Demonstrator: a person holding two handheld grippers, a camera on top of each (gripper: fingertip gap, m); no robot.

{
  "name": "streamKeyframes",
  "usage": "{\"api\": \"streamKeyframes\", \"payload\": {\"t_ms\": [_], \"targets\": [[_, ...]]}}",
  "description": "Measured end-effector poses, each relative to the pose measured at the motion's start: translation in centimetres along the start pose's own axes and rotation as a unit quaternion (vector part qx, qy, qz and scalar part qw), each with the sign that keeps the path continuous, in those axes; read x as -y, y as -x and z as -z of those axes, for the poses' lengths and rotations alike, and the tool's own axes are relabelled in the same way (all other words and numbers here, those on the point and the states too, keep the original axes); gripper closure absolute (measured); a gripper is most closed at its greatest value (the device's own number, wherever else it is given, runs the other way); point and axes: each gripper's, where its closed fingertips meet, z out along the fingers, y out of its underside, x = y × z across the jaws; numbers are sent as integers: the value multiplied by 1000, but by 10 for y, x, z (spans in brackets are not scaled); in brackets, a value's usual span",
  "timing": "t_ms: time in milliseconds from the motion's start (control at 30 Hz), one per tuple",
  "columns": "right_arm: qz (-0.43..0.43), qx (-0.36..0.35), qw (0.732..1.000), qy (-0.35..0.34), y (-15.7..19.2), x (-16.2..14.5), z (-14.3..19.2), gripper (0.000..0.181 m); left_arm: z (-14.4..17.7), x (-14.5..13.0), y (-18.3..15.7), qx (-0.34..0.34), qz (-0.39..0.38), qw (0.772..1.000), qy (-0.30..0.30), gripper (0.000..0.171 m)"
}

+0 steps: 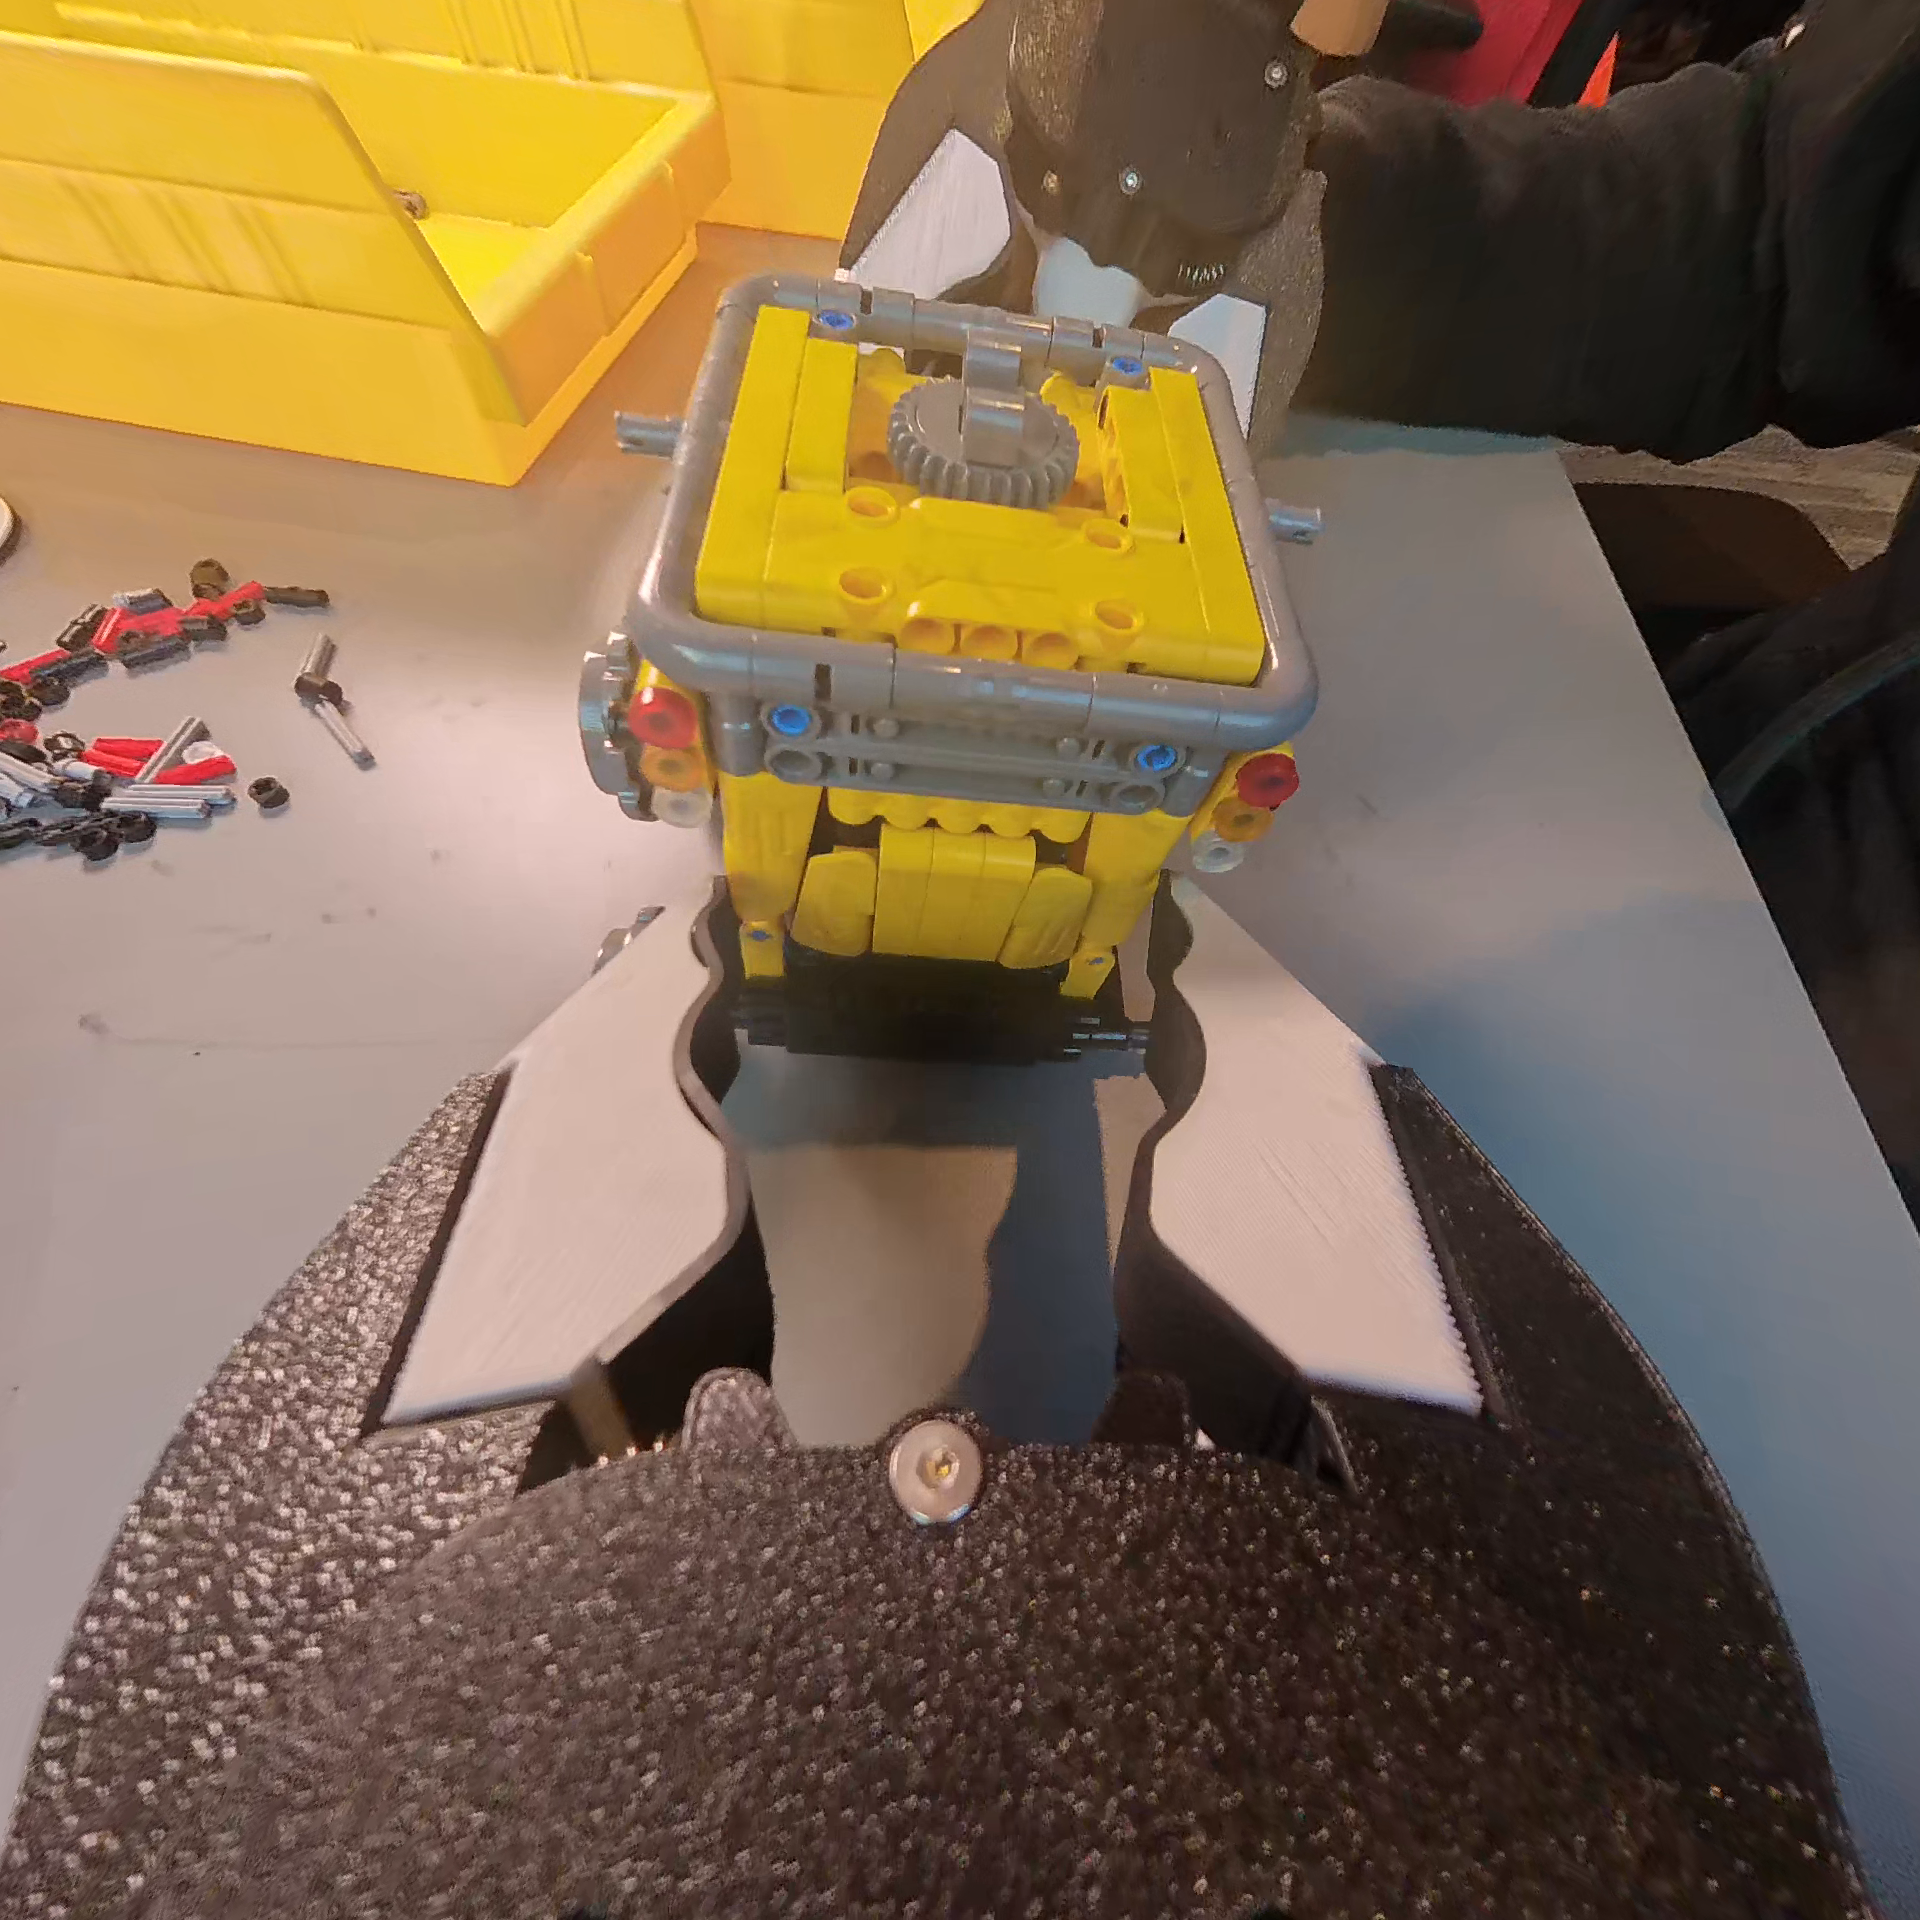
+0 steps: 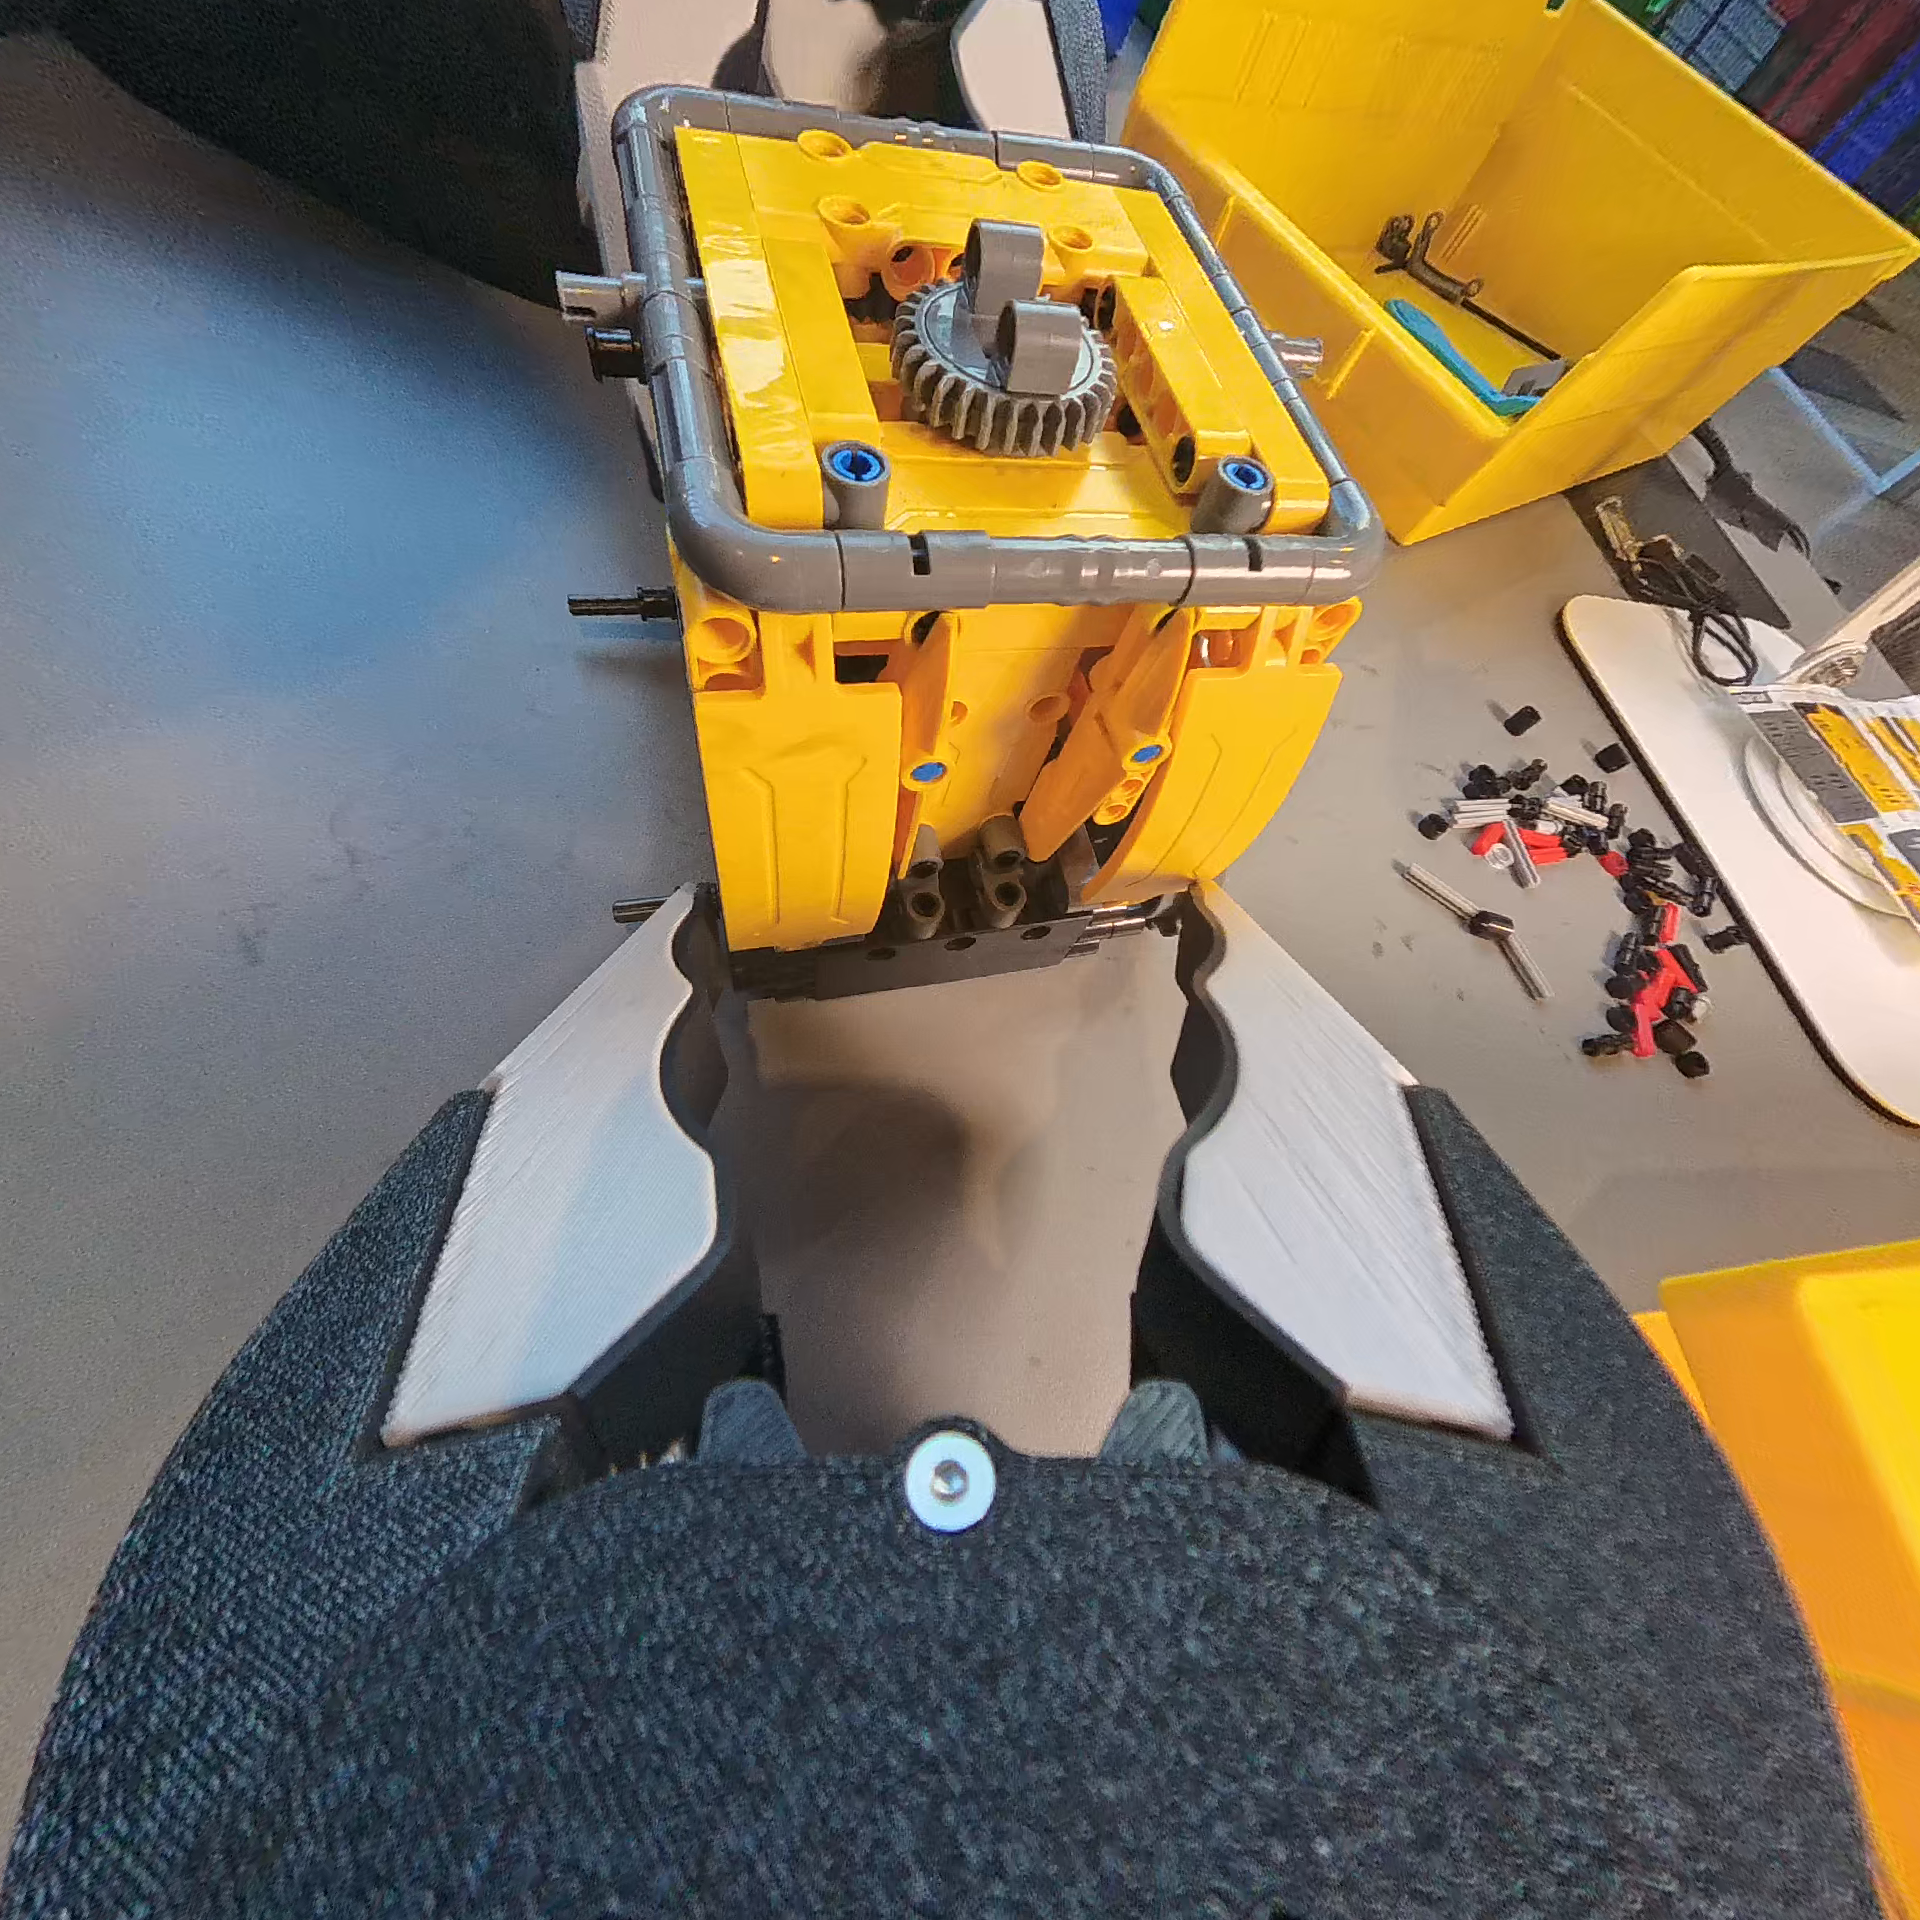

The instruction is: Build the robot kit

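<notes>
The left gripper [image 1: 940, 987] and right gripper [image 2: 940, 935] both pinch the black base of the yellow plastic brick-built cube model [image 1: 977, 623] between their fingers, from opposite sides, seemingly steadying it upright on the grey bench [image 1: 364, 935].

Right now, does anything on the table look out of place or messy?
Mostly tidy. The yellow model stands upright, a tool at each end of its black base. The one mess: small loose parts lie scattered on the table beside it, outside the yellow bin.
</notes>
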Motion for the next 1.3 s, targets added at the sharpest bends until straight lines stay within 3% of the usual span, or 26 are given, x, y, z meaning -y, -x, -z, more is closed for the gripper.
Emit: {"api": "streamKeyframes", "payload": {"t_ms": [567,700,867,967,1100,1300], "targets": [[-4,-6,1000,-20,-3,5,5,106,7,4,6,22,-7,1000,-14,96],[-40,18,996,-75,-3,20,17,103,23,12,9,30,-15,998,-56,84],[-91,28,980,-172,-16,50,43,102,44,21,14,57,-31,994,-91,81],[-114,-28,968,-220,-41,60,58,110,63,36,26,95,-16,985,-142,83],[-123,-148,951,-242,-87,61,72,126,96,62,56,180,13,953,-243,97],[-114,-276,929,-218,-163,82,85,149,130,81,117,352,-5,903,-246,120]]}}
